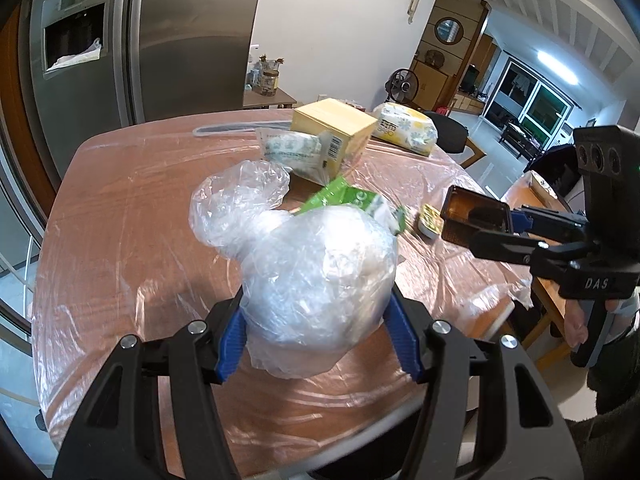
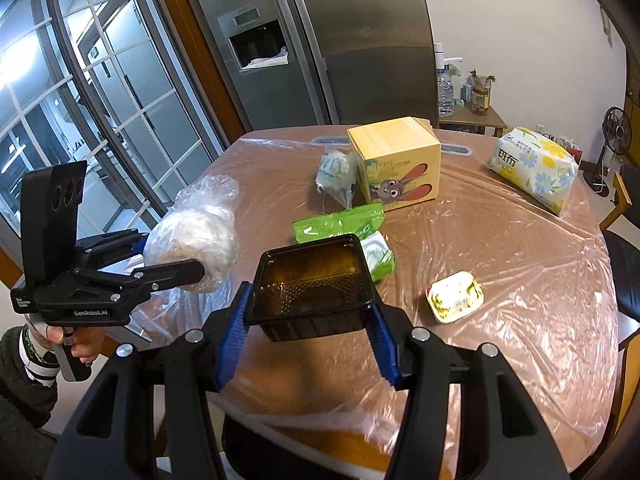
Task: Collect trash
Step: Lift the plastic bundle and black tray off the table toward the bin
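My left gripper [image 1: 316, 312] is shut on a crumpled clear plastic bag [image 1: 320, 264], its blue pads pressing both sides, held just above the near part of the table. From the right wrist view the same bag [image 2: 196, 236] sits in the left gripper [image 2: 160, 254] at the left. My right gripper [image 2: 310, 304] is shut on a dark brown plastic tray [image 2: 312, 280], held by its two side walls with the open side facing up. That tray [image 1: 474, 216] also appears at the right of the left wrist view. A person's hand grips each handle.
On the plastic-covered table [image 2: 500, 240] lie a green packet [image 2: 340, 224], a white-green wrapper [image 2: 378, 256], a yellow sauce cup [image 2: 454, 296], a small clear packet [image 2: 336, 172], a yellow carton [image 2: 396, 160] and a tissue pack [image 2: 532, 164]. A steel fridge [image 2: 340, 40] stands behind; a chair [image 2: 624, 264] at the right.
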`<state>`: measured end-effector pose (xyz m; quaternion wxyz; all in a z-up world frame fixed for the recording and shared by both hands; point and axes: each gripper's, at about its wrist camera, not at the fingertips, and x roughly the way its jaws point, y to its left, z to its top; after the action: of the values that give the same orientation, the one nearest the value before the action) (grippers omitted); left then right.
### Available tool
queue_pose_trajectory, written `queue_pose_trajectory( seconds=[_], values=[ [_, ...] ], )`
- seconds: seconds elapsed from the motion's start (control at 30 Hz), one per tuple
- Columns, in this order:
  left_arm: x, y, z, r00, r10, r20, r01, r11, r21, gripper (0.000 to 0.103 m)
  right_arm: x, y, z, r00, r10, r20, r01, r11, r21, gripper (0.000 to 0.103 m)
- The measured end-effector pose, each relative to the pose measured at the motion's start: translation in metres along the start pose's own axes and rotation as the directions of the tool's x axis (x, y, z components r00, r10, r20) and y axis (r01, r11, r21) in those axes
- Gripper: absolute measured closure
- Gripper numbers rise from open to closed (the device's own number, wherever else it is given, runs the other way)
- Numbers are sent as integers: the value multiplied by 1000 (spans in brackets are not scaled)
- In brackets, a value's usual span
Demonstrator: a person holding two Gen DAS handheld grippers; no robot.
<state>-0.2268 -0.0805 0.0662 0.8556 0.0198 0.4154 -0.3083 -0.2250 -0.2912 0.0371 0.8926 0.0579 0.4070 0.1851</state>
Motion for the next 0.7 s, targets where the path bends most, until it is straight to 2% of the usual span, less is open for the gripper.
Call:
queue_pose_trajectory(
  seconds=[0.7],
  values=[
    [-25,-25,-27,1000,-27,-5,27,999,30,42,-28,17,-30,1000,28,-2,-28,1000,-12,50]
  ],
)
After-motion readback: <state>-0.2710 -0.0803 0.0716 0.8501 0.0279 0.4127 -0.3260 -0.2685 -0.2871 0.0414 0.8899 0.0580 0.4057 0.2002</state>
